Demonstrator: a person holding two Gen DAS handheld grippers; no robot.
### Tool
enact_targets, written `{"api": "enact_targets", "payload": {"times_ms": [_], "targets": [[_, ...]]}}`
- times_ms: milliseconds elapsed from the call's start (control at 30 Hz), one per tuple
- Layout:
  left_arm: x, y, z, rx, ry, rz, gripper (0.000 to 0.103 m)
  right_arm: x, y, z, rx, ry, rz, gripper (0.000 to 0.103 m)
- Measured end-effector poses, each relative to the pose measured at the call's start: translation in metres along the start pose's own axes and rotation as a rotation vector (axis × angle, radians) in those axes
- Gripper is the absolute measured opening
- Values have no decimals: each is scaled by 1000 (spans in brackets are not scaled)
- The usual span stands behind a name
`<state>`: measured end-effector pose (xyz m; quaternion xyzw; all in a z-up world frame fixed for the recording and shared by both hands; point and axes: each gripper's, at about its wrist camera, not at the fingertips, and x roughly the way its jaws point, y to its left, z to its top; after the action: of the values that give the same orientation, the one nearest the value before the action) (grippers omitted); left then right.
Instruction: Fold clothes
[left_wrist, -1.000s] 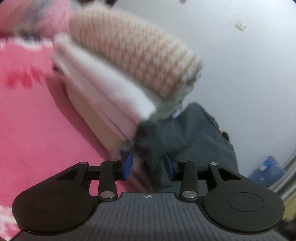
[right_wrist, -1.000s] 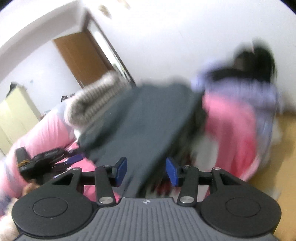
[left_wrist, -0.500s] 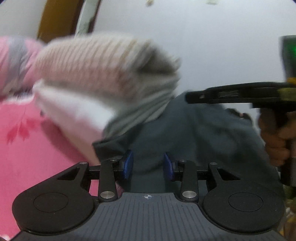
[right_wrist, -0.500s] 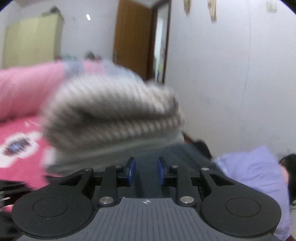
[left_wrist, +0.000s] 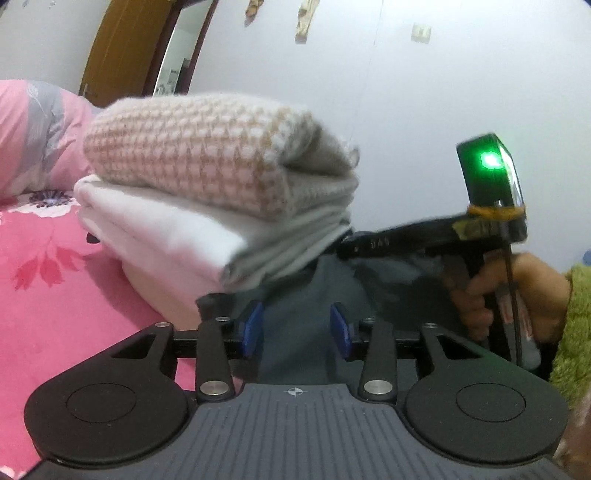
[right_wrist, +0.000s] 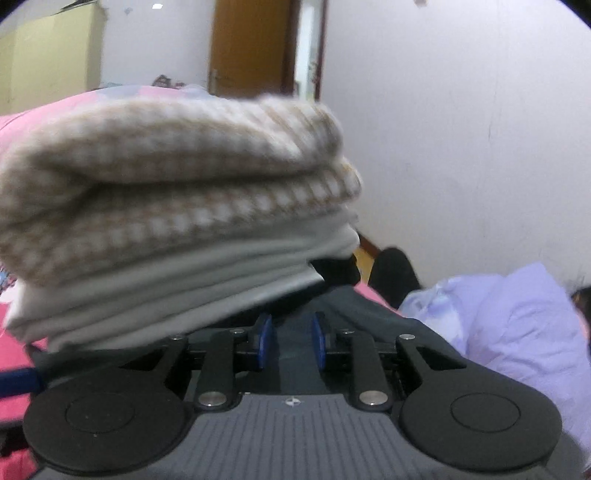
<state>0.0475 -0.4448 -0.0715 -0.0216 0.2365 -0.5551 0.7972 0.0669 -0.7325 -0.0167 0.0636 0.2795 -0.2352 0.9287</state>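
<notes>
The left gripper (left_wrist: 297, 328) had its blue-padded fingers (left_wrist: 252, 326) moderately apart around a dark grey folded garment (left_wrist: 295, 295); whether they pinched it could not be told. The right gripper (right_wrist: 290, 341) stood narrower, with the same cloth between its pads. Above sat a beige-and-white knitted sweater (left_wrist: 199, 162) on folded white cloth (left_wrist: 162, 236), on the pink floral bedsheet (left_wrist: 48, 280). The right tool's lettering was unreadable.
</notes>
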Motion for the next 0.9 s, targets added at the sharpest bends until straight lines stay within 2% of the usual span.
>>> {"api": "enact_targets", "payload": {"times_ms": [133,267,367,433,500,567,633,700,767,833,900], "targets": [[2,2,-2,1,-6,12,40,21,-20,0,130,35,59,25],[5,5,-4,2,-12,25,40,36,-41,5,330,63,143,25],[5,6,-4,8,-22,36,40,31,-50,10,414,52,181,25],[4,8,-2,27,-30,49,40,13,-54,12,428,13,169,25],[6,11,-2,45,-28,63,40,-2,-53,15,378,-24,133,26],[12,20,-2,-8,6,56,40,-8,-50,17,325,-39,99,26],[20,30,-1,-67,42,46,43,2,-52,13,318,5,72,26],[27,39,-1,-127,78,36,54,19,-53,10,338,36,62,25],[30,46,1,-167,100,30,59,32,-58,6,365,50,58,25],[27,49,5,-178,100,29,60,32,-73,6,473,43,95,25],[24,52,8,-189,101,29,60,10,-92,4,587,-14,151,26]]}}
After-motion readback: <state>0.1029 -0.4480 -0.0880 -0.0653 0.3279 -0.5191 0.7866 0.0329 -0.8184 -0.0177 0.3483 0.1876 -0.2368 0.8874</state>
